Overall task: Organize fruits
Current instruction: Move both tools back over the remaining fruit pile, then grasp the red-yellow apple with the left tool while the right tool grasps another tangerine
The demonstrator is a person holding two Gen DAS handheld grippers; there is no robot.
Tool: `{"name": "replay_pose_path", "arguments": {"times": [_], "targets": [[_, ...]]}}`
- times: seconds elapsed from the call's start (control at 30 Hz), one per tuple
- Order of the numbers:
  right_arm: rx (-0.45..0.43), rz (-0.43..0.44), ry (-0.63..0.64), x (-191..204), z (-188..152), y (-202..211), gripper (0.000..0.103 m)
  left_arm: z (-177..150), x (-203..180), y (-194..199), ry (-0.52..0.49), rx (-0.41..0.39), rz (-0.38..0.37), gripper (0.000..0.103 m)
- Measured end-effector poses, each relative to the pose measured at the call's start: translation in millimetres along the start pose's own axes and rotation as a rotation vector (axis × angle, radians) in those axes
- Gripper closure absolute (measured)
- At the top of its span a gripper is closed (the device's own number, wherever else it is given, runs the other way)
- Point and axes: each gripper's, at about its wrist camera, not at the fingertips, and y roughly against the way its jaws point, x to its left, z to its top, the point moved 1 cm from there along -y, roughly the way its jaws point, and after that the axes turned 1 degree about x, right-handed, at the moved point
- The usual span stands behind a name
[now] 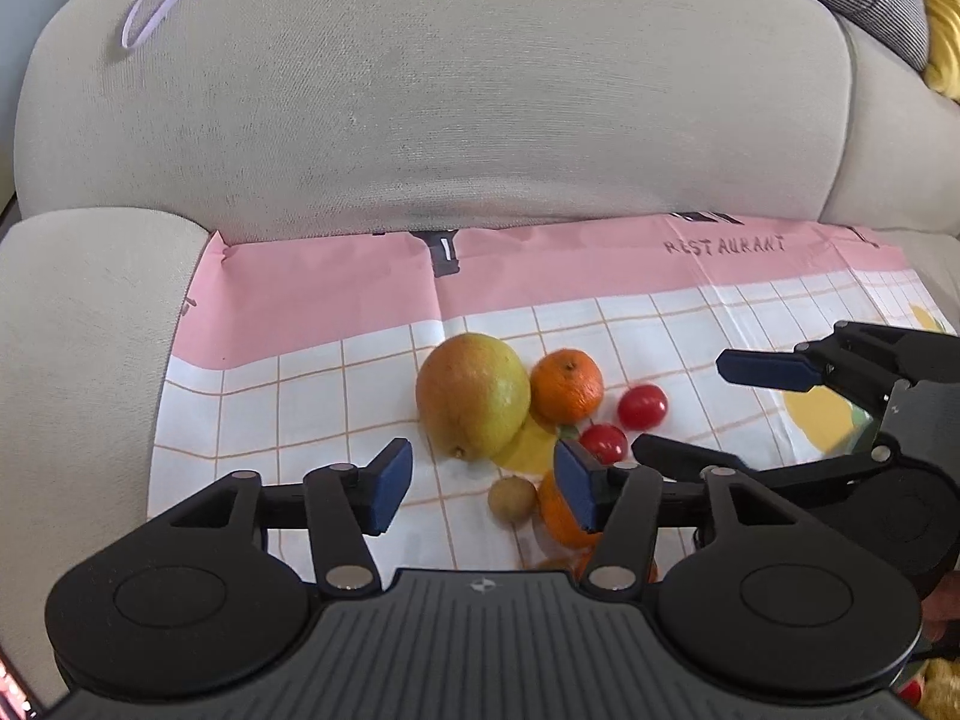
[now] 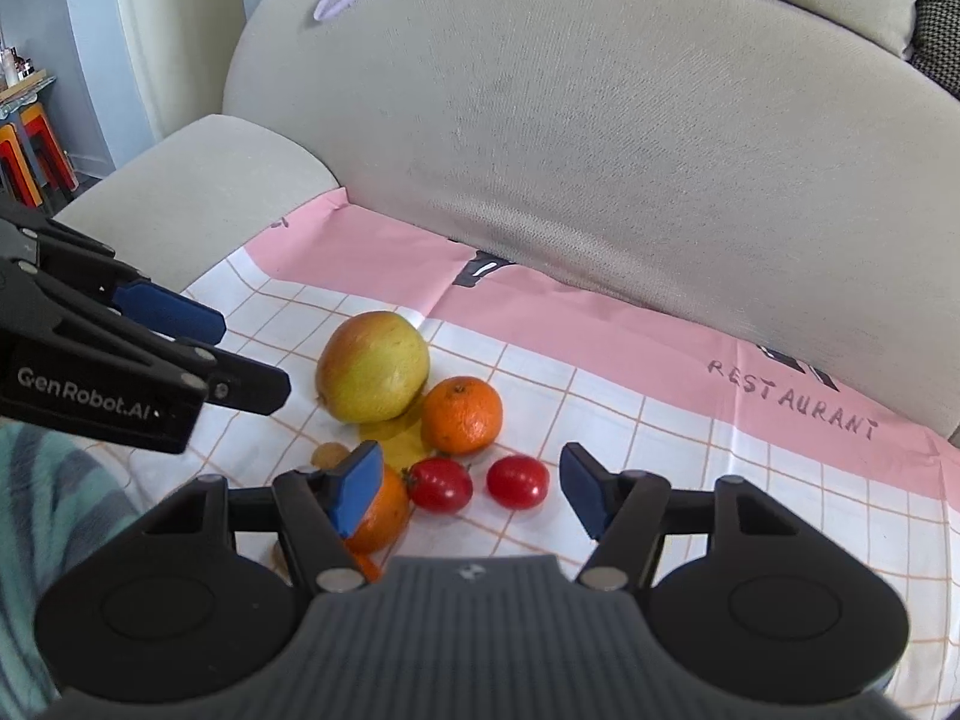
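Here my left gripper [image 1: 483,486] hovers low with its jaws spread wide and empty; the mango [image 1: 473,396] lies just beyond my fingertips, a kiwi [image 1: 511,498] between them. My right gripper [image 2: 471,489] gapes too, holding nothing, two tomatoes [image 2: 440,484] between its pads, a mandarin [image 2: 461,415] just ahead on the checked cloth [image 2: 720,480].

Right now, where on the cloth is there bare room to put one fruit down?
Two patches of the checked cloth are bare: left of the mango, toward the sofa arm, and right of the tomatoes, below the RESTAURANT lettering. The middle is crowded: mango, oranges, tomatoes and a small brown fruit lie close together.
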Motion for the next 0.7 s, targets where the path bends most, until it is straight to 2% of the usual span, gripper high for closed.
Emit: {"name": "replay_pose_path", "arguments": {"times": [0.2, 0.4, 0.57, 0.7], "targets": [[0.018, 0.012, -0.007, -2, 11, -24, 0.043, 9, 10, -21, 0.017, -0.004, -0.023, 0.033], [0.027, 0.046, 0.014, -2, 19, -43, 0.047, 11, 23, -39, 0.052, 0.006, -0.078, 0.027], [0.044, 0.063, 0.019, -5, 20, -57, 0.048, 13, 30, -51, 0.092, 0.006, -0.111, 0.025], [0.069, 0.093, 0.013, -5, 22, -64, 0.048, 15, 34, -65, 0.118, 0.026, -0.104, 0.024]]}}
